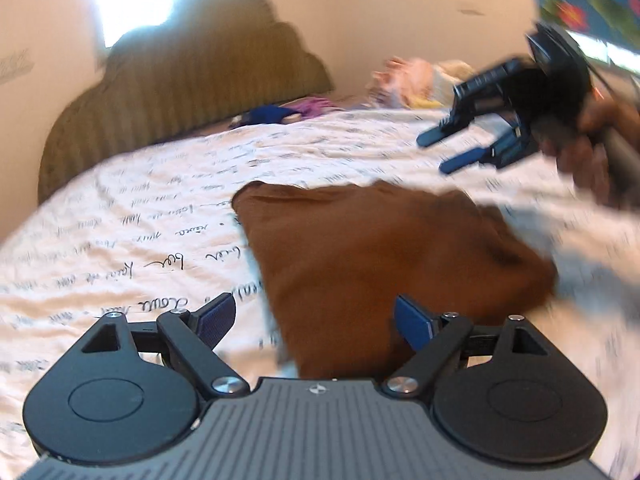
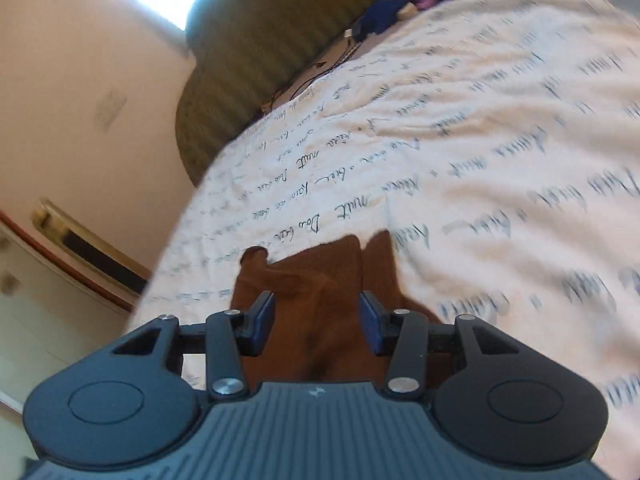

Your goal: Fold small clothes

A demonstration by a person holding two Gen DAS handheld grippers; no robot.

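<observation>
A small brown garment (image 1: 384, 248) lies folded into a rough rectangle on the white bedspread with script print (image 1: 140, 216). My left gripper (image 1: 316, 320) is open above its near edge, fingers apart and empty. My right gripper (image 1: 444, 148) shows in the left wrist view, held in the air beyond the garment's far right corner, fingers apart and empty. In the right wrist view the right gripper (image 2: 316, 320) is open, with the brown garment (image 2: 320, 280) below and between its fingers, not pinched.
An olive ribbed headboard (image 1: 200, 80) stands at the back left. A dark blue cloth (image 1: 268, 114), a purple item (image 1: 312, 106) and a pile of pale clothes (image 1: 416, 80) lie at the bed's far edge. A floral cloth (image 1: 592, 0) hangs top right.
</observation>
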